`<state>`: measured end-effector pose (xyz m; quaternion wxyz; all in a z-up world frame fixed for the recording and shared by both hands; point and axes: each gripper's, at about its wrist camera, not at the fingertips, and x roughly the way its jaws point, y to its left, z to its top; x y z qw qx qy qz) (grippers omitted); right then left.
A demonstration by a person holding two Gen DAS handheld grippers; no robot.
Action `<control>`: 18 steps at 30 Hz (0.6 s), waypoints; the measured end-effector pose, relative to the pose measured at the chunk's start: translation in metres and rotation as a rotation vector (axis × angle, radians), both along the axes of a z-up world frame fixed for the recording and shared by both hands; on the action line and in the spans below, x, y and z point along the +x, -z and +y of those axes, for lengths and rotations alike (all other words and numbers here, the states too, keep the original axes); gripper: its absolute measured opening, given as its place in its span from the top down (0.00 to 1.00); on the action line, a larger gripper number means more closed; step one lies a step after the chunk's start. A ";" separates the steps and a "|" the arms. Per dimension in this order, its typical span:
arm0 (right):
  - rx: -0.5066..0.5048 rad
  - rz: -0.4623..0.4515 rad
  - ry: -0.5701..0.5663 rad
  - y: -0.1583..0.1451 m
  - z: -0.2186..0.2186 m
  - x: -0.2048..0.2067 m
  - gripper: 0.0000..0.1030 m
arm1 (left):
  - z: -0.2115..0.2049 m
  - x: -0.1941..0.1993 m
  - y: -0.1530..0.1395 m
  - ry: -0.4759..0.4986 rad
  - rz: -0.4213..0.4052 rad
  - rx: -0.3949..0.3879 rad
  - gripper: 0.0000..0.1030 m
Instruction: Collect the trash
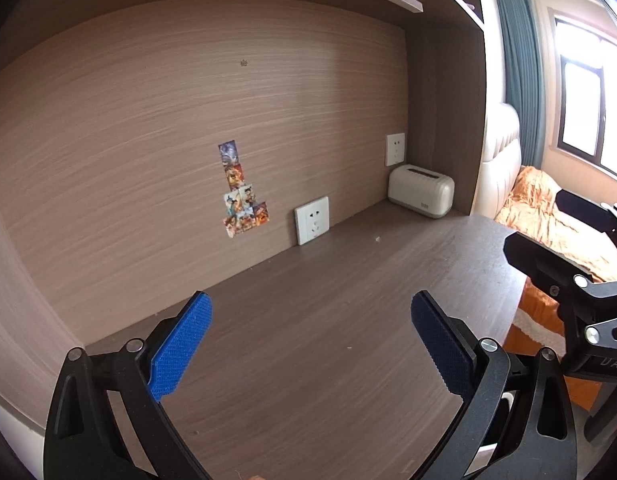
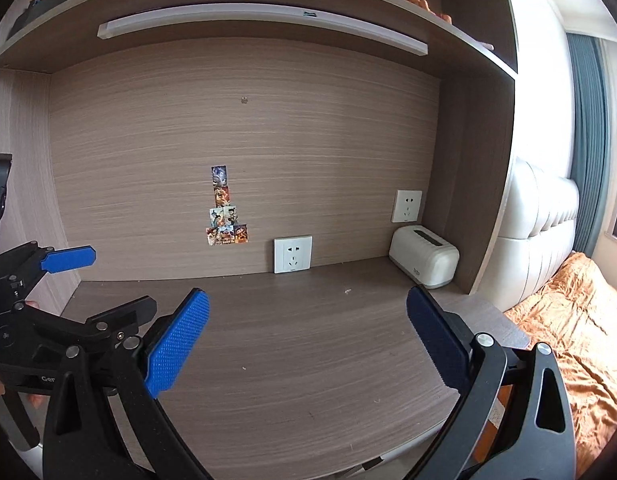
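Both the left gripper (image 1: 311, 344) and the right gripper (image 2: 307, 344) hang wide open and empty over the front of the bench (image 2: 308, 344), probably poised to look for something to pick. The only trash I can make out is a tiny pale scrap (image 2: 347, 291) near the back edge, toward the white container (image 2: 423, 256) tucked into the back right corner beneath a wall socket (image 2: 407, 205).

two wall sockets (image 2: 292, 255), one white box (image 2: 423, 257)

Ahead of each wide-open claw the tabletop (image 2: 308, 340) lies free up to the back panel (image 2: 248, 152), and only the white box (image 2: 423, 257) stands far ahead to the right, under the shelf (image 2: 268, 0).
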<state>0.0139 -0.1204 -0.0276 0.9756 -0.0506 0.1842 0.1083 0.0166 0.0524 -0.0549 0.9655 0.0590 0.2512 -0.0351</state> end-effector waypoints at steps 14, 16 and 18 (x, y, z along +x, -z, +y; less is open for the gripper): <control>-0.010 -0.015 0.031 -0.008 0.016 0.008 0.04 | 0.012 0.014 -0.004 -0.001 -0.028 0.037 0.05; -0.011 -0.013 0.033 -0.008 0.017 0.009 0.04 | 0.013 0.015 -0.003 -0.011 -0.029 0.044 0.05; -0.012 -0.012 0.033 -0.007 0.016 0.009 0.04 | 0.014 0.017 -0.001 -0.025 -0.030 0.056 0.05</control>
